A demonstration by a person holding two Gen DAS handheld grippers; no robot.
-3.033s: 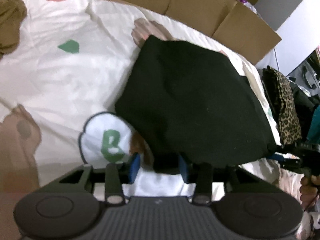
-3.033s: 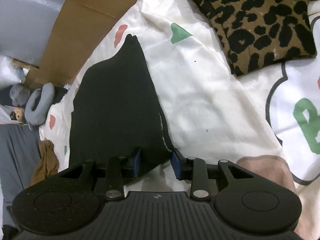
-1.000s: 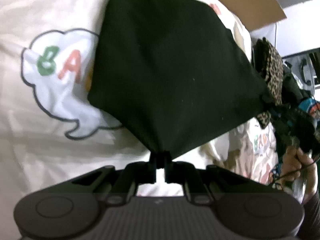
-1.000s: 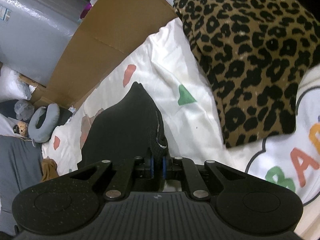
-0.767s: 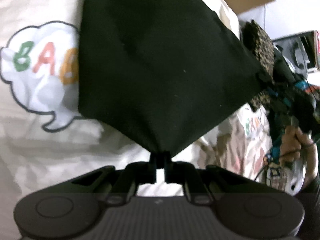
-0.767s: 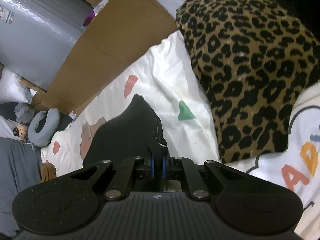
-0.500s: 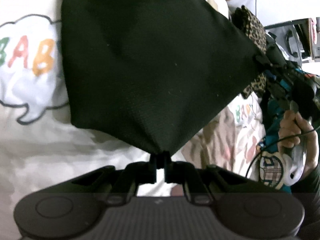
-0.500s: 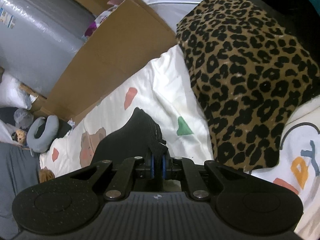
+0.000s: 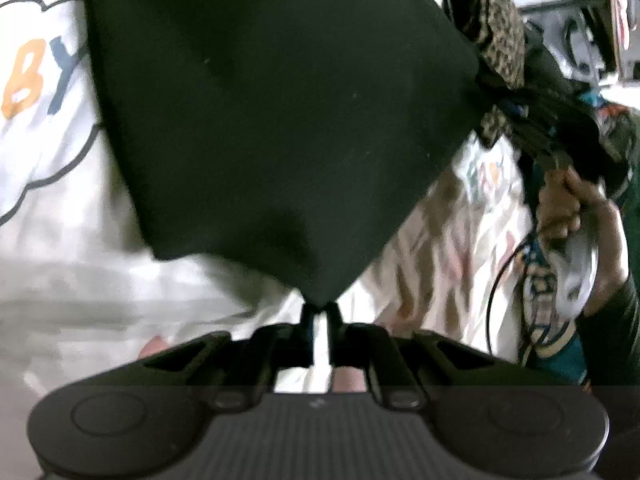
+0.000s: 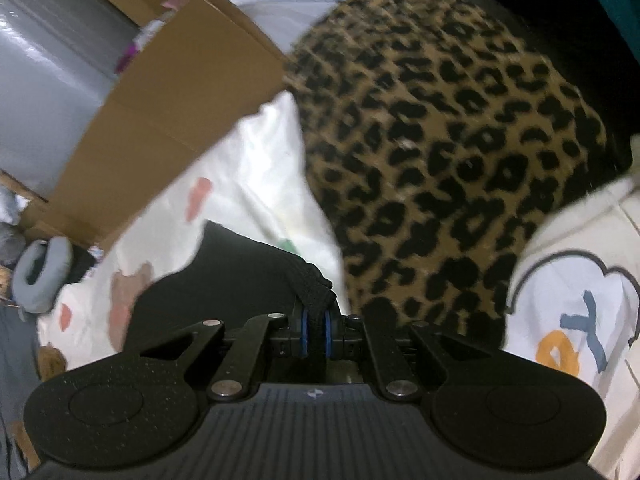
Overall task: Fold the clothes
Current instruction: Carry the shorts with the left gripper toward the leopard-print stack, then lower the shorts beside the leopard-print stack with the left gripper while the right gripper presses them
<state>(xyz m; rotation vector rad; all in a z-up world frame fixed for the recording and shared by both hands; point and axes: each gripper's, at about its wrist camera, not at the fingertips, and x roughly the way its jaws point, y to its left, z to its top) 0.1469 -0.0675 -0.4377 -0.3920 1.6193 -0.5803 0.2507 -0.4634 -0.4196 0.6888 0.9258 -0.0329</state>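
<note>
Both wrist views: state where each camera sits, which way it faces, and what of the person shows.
Left wrist view: sits on the left gripper, looks forward along its shut fingers at the hanging black fabric garment; the person's right hand holding the right gripper shows at right.
Right wrist view: sits on the right gripper, looks forward over the leopard-print folded cloth toward the brown cardboard sheet; no body part shows.
Shared: the black garment, the leopard cloth and the white printed bed sheet.

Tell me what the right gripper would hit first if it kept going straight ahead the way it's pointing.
Probably the leopard-print garment lying just ahead on the bed, though depth is unclear; the right gripper is shut on the black garment.
</note>
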